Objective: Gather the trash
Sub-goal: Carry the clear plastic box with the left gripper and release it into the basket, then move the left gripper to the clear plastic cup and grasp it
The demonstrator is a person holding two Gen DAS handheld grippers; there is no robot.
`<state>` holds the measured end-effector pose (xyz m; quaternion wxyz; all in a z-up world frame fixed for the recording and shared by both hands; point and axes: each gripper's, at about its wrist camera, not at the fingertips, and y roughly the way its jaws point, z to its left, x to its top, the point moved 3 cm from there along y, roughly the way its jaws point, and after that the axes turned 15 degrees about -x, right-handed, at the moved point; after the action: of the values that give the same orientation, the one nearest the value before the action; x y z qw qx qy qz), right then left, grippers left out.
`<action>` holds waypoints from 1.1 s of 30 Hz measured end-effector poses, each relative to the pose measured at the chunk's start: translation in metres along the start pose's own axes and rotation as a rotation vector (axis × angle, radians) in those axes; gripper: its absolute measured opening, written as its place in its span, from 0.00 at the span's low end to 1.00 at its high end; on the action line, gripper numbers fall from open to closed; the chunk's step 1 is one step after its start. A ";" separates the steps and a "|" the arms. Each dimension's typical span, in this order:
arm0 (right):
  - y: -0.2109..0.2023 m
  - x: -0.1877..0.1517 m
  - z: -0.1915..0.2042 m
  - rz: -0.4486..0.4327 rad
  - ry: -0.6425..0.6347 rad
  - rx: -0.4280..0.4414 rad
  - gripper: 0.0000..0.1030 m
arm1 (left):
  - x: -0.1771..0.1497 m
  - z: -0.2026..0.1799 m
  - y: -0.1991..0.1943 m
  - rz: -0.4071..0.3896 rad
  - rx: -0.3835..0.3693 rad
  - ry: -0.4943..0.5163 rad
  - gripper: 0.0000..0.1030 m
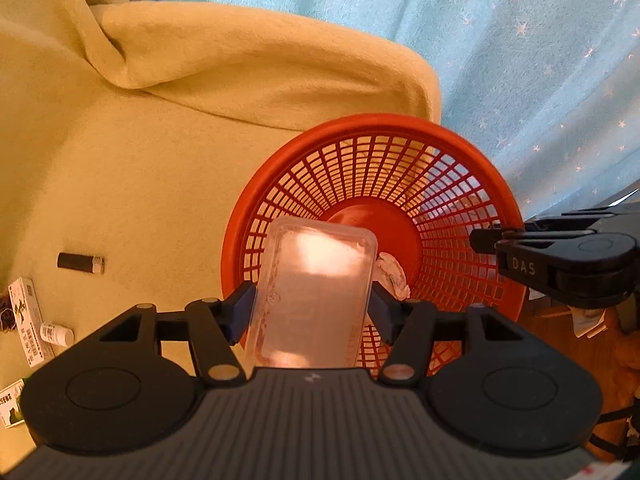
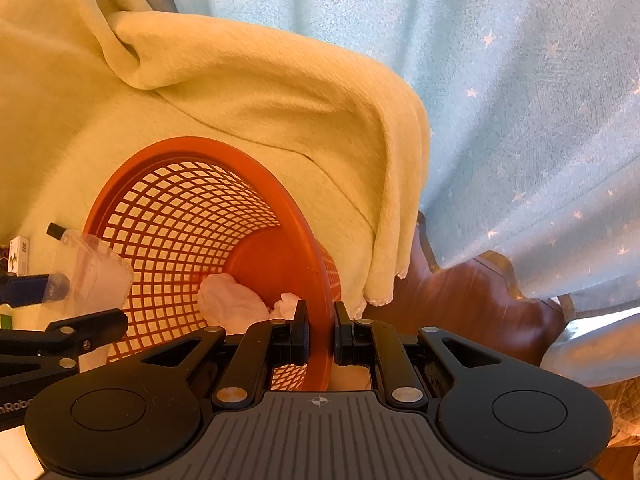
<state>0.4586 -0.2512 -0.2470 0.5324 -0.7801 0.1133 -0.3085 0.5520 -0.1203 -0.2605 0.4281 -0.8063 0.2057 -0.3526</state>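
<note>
An orange mesh basket (image 1: 448,160) is tipped toward me against the yellow blanket. My left gripper (image 1: 312,304) is shut on a clear plastic tray (image 1: 316,288), held over the basket's near rim. Crumpled white tissue (image 1: 390,274) lies inside the basket. In the right wrist view my right gripper (image 2: 321,330) is shut on the basket's rim (image 2: 320,320), one finger inside and one outside. The tissue (image 2: 232,300) lies near the basket's solid base, and the clear tray (image 2: 96,276) shows at the left with the left gripper beside it.
A black lighter (image 1: 80,262), a small white bottle (image 1: 56,334) and printed cartons (image 1: 26,316) lie on the yellow blanket (image 1: 140,140) at left. A blue star-print curtain (image 1: 520,60) hangs behind. Dark wooden furniture (image 2: 472,300) stands to the right of the basket.
</note>
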 end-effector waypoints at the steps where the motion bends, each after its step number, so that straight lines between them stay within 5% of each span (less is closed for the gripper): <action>1: 0.000 0.000 0.000 0.000 0.000 0.000 0.07 | 0.000 0.000 -0.002 -0.008 -0.004 0.001 0.58; 10: 0.000 0.002 0.002 -0.002 -0.009 -0.006 0.07 | -0.007 0.008 -0.028 -0.083 -0.019 -0.002 0.59; 15: 0.000 0.003 0.001 -0.001 -0.015 -0.013 0.07 | -0.038 0.043 -0.054 -0.103 0.057 -0.049 0.60; 33: -0.002 0.000 0.007 0.007 -0.030 -0.031 0.07 | -0.245 0.207 -0.117 -0.057 0.440 -0.559 0.60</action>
<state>0.4624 -0.2454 -0.2466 0.5231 -0.7922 0.1129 -0.2933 0.5462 0.2122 -0.3388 0.6213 -0.7654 -0.0229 -0.1661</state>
